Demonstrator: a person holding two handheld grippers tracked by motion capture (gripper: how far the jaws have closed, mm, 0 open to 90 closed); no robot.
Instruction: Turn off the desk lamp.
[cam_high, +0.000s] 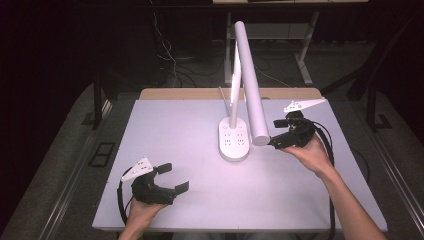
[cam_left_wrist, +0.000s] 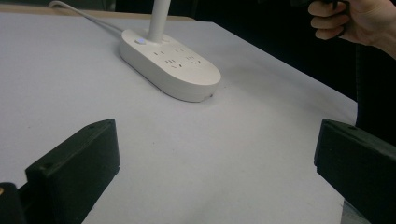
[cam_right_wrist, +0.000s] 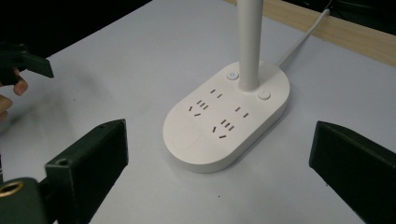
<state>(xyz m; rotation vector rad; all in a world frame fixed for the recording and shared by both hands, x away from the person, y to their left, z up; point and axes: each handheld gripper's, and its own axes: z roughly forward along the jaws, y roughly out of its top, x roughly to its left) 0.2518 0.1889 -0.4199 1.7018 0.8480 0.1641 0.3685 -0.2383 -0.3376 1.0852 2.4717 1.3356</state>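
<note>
A white desk lamp (cam_high: 235, 142) stands mid-table, nearer the far edge. The right gripper (cam_high: 281, 134) hovers beside its head, jaws wide apart, empty. The left gripper (cam_high: 172, 177), also wide open and empty, sits near the table's (cam_high: 300, 190) near-left corner.

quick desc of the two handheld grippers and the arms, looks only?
Both the left gripper and the right gripper have black bodies with two blocky black jaws, a pale grey three-cornered plate on top and a black trailing cable. A brass-coloured fitting shows in the gripper views. Forearms are bare, no sleeves or gloves.
</note>
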